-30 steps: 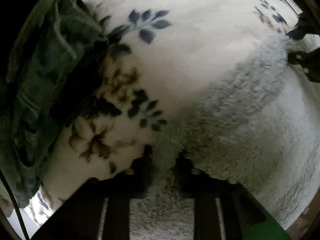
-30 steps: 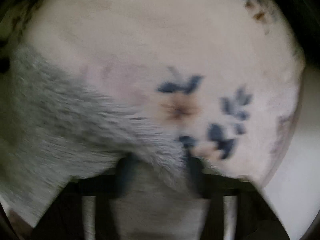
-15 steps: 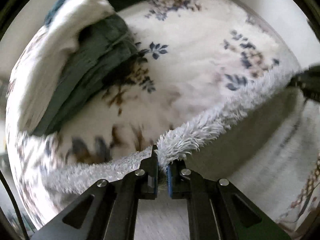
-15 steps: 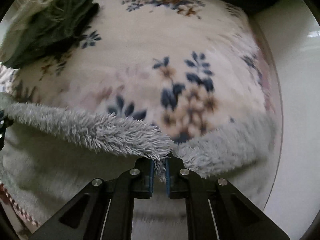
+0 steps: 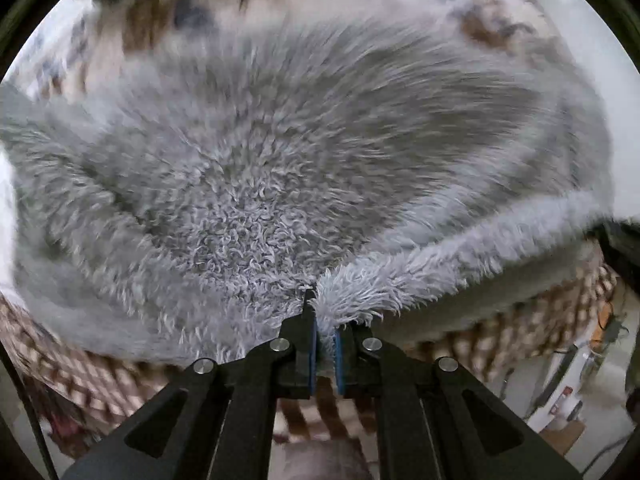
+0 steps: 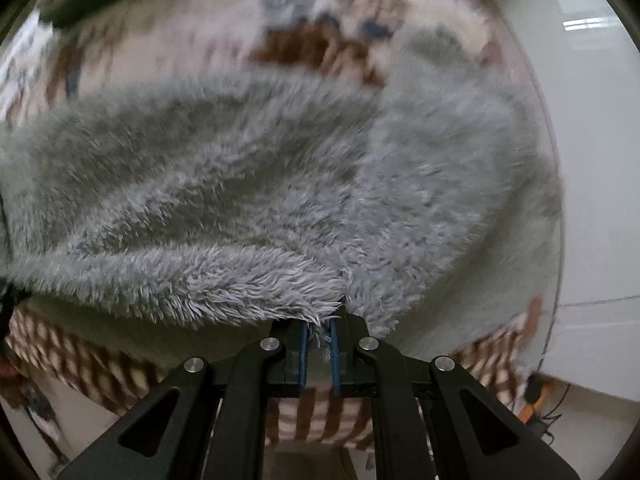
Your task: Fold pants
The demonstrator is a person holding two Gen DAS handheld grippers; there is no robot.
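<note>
Fluffy grey pants (image 5: pixel 280 184) hang doubled over, their edge stretched between two grippers so the fold lands even. The left gripper (image 5: pixel 325 344) is clenched on the edge at 6 o'clock; the right gripper (image 6: pixel 319 350) likewise. Beneath lies a floral blanket (image 6: pixel 224 40); white floor (image 6: pixel 592 208) at 3 o'clock.

No lettering, label, brand or number can be read anywhere here; everything is fuzzy fabric and blurred pattern, with nothing legible at all.

Grey fluffy pants (image 5: pixel 280 168) over cream blanket (image 6: pixel 224 20) with blue-brown flowers.
</note>
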